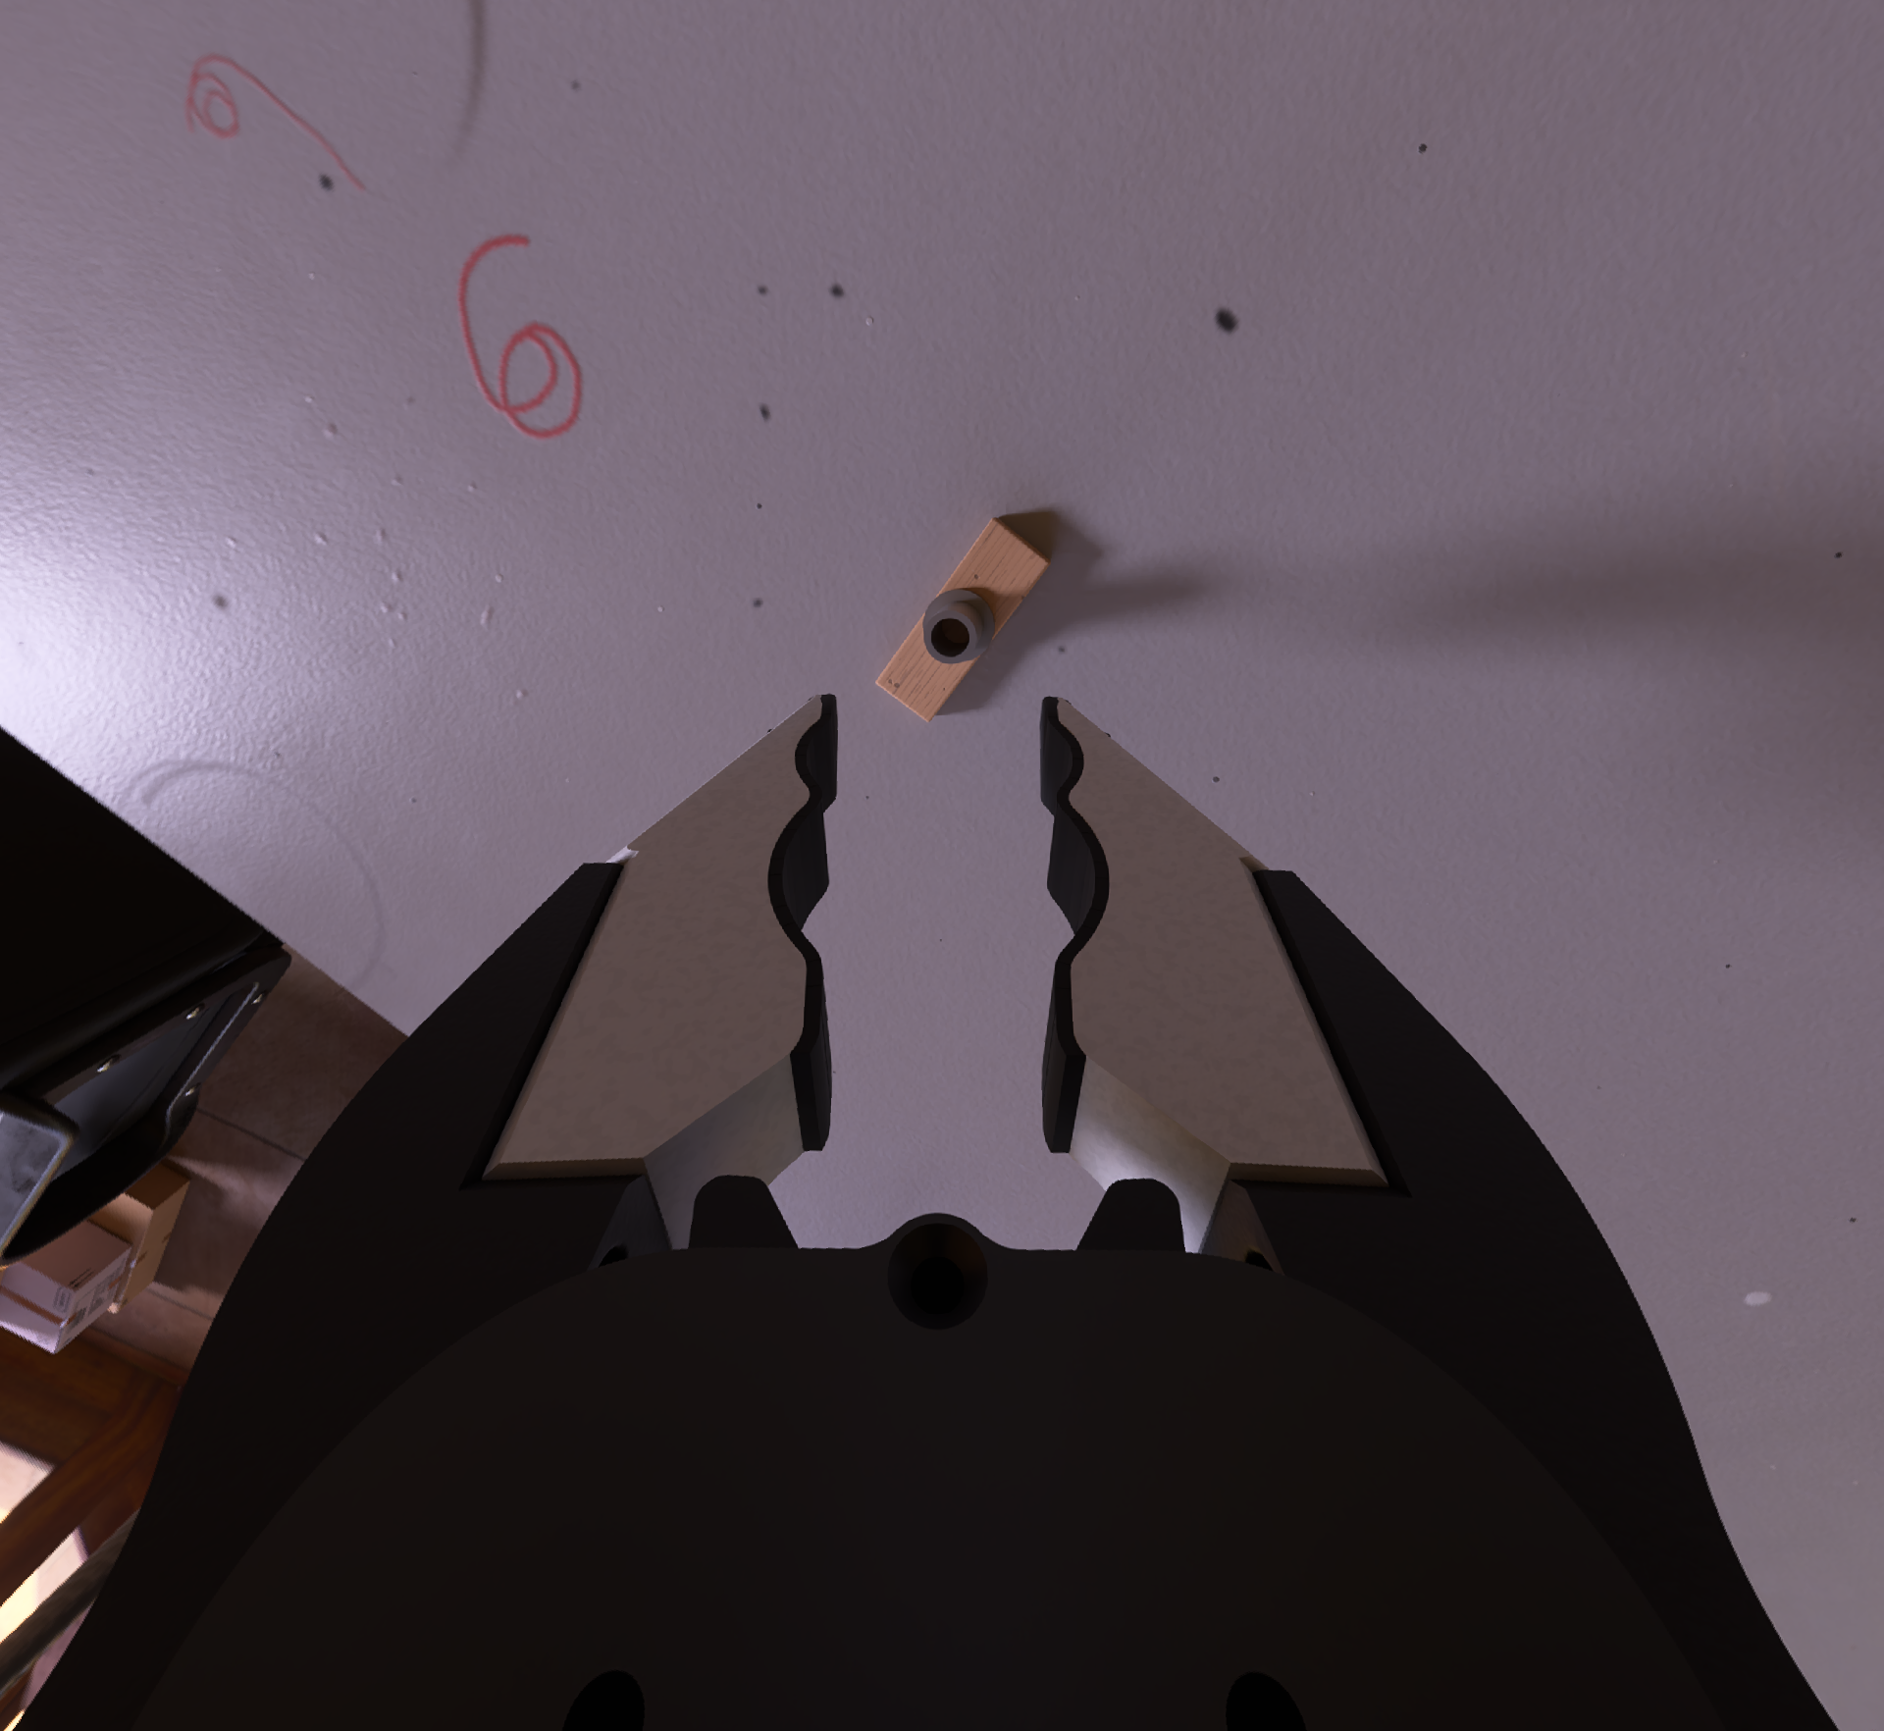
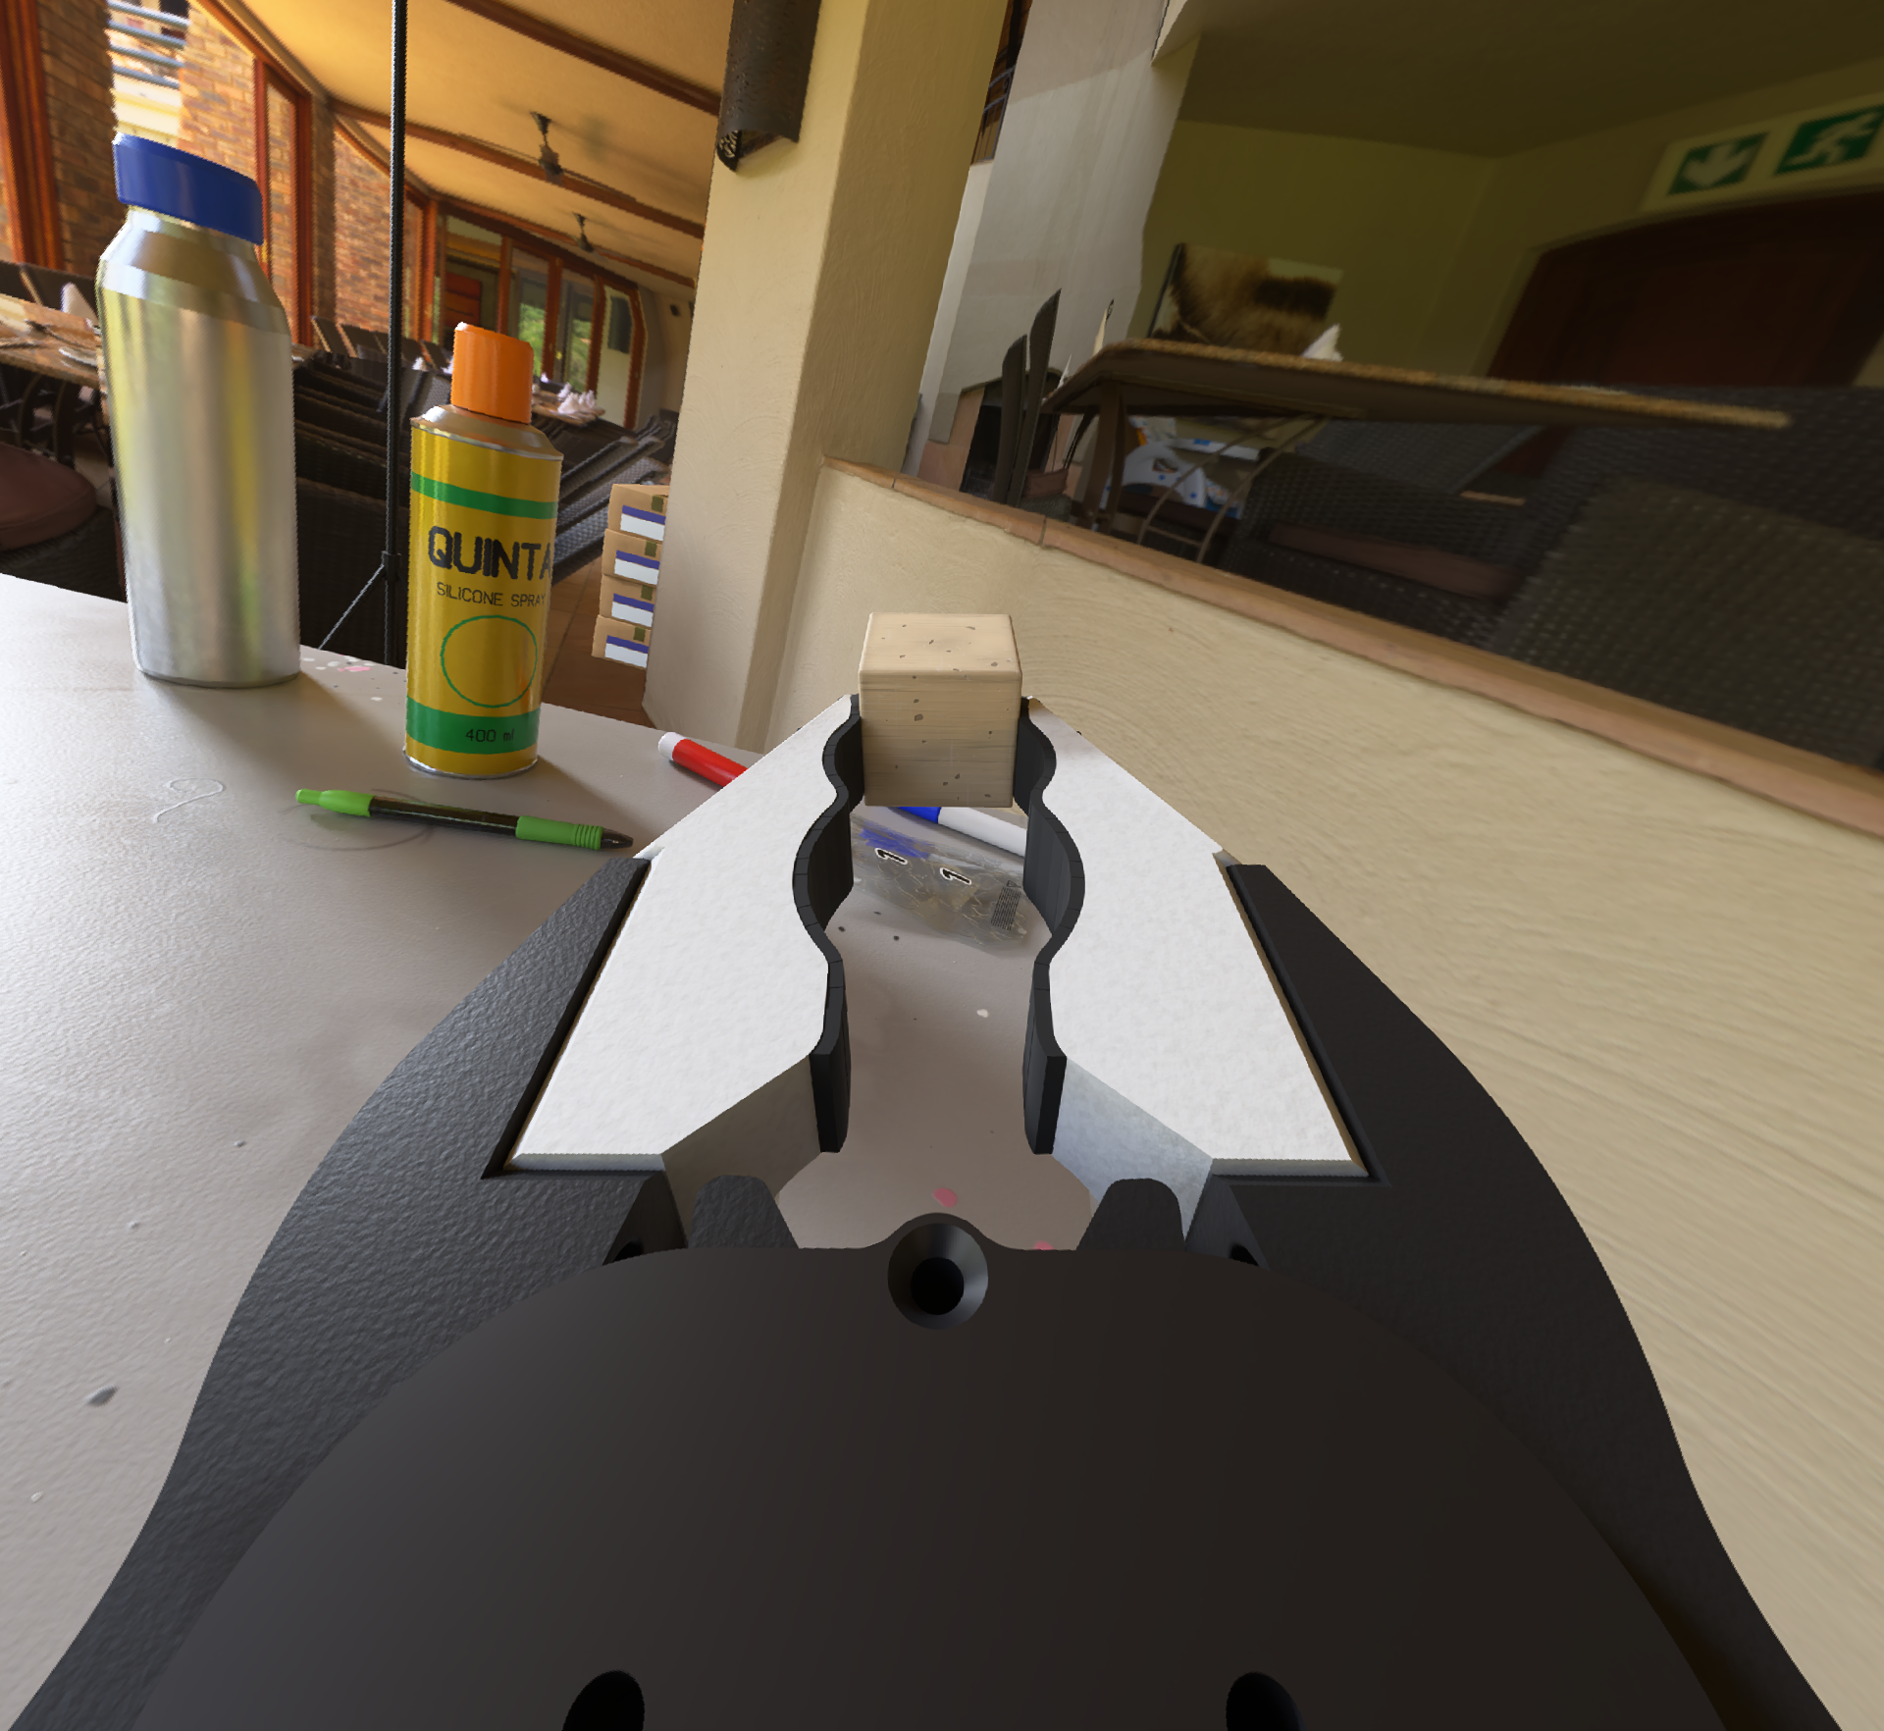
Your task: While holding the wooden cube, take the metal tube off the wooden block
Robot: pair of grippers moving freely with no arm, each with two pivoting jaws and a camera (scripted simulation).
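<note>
The left gripper (image 1: pixel 938 708) hangs above the table (image 1: pixel 1427 357) looking almost straight down, its jaws spread apart with nothing between them. Just beyond the fingertips, a touch left of the centre line between them, sits the metal tube (image 1: pixel 955 637), standing upright on the wooden block (image 1: pixel 963 619) so that its open bore faces up at the camera. The block lies flat, its long axis running on a slant from near the left fingertip up and away to the right, and the tube stands at about the middle of it. To my eye the coming move is a short advance forward and down so the jaws straddle the tube; the gap looks wider than the tube.

Around the block the table is bare apart from red scribbles (image 1: pixel 520 336) well off to the left, and its edge lies off at the lower left.

The right gripper (image 2: pixel 940 749) is elsewhere, clamped on the wooden cube (image 2: pixel 939 708) at its very tips and lifted above the table. Near it are a spray can (image 2: pixel 479 561), a silver bottle (image 2: pixel 199 438), a green pen (image 2: pixel 459 815) and markers. The left gripper is plainly the one for the tube.
</note>
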